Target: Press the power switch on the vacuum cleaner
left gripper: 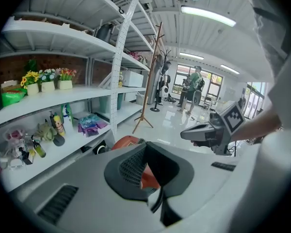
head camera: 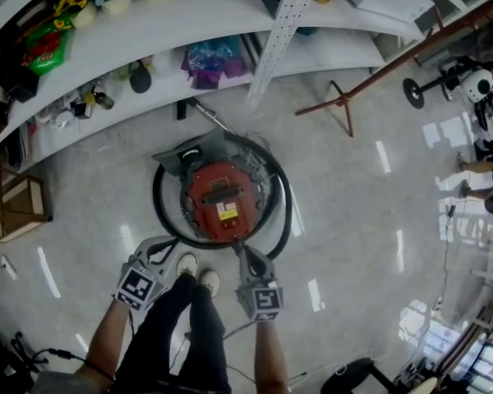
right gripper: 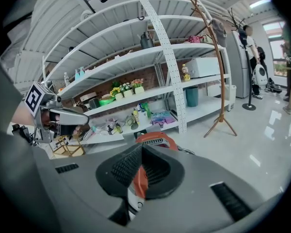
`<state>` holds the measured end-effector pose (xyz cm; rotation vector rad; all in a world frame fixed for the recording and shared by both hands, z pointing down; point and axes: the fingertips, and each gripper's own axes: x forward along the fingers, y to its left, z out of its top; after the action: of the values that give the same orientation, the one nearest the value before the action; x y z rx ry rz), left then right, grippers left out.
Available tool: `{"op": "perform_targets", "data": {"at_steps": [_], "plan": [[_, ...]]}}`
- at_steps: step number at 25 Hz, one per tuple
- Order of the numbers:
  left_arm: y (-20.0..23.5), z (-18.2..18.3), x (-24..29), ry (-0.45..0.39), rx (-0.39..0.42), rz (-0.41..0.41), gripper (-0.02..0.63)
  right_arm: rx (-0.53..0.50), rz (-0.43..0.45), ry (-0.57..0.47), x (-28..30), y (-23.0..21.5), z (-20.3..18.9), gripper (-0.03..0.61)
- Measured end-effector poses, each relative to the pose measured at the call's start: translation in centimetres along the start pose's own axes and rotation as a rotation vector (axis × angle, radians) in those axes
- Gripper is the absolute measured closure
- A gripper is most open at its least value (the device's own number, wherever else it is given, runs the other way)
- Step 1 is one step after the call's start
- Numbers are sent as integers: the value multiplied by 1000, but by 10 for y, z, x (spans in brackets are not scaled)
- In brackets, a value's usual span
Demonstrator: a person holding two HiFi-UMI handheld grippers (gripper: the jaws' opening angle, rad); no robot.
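Note:
The red canister vacuum cleaner [head camera: 222, 199] stands on the floor in front of my feet, with its black hose [head camera: 283, 212] looped around it. I cannot make out the power switch on its top. My left gripper [head camera: 160, 249] hovers at the vacuum's near left side and holds nothing. My right gripper [head camera: 248, 254] points at the near edge of the red body without visibly touching it, also empty. In the left gripper view the jaws [left gripper: 149, 144] meet, and the vacuum [left gripper: 127, 141] shows just past them. The right gripper [right gripper: 143, 147] looks the same, with the vacuum [right gripper: 153, 139] beyond it.
White shelving [head camera: 189, 23] with flower pots, bottles and bags runs behind the vacuum. A brown coat stand [head camera: 343, 101] is at the back right, a wooden crate [head camera: 16, 208] at the left. My shoes [head camera: 197, 273] are right behind the vacuum. People stand far off [left gripper: 191, 86].

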<state>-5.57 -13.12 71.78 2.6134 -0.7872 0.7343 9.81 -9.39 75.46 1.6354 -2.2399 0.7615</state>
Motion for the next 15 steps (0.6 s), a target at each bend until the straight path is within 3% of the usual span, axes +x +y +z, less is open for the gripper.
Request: {"op": "perform_targets", "data": {"at_steps": [7,11,15], "plan": [[6,-17,7,0,-42,20,620,0,12,20,19,-3,-22,566],[8,-33,11,24,-14,1,620,2,5,31,31,-7,-33,566],[7,-35,14,9,-38,11,620,2,-4,33,42,-15,-42,566]]}}
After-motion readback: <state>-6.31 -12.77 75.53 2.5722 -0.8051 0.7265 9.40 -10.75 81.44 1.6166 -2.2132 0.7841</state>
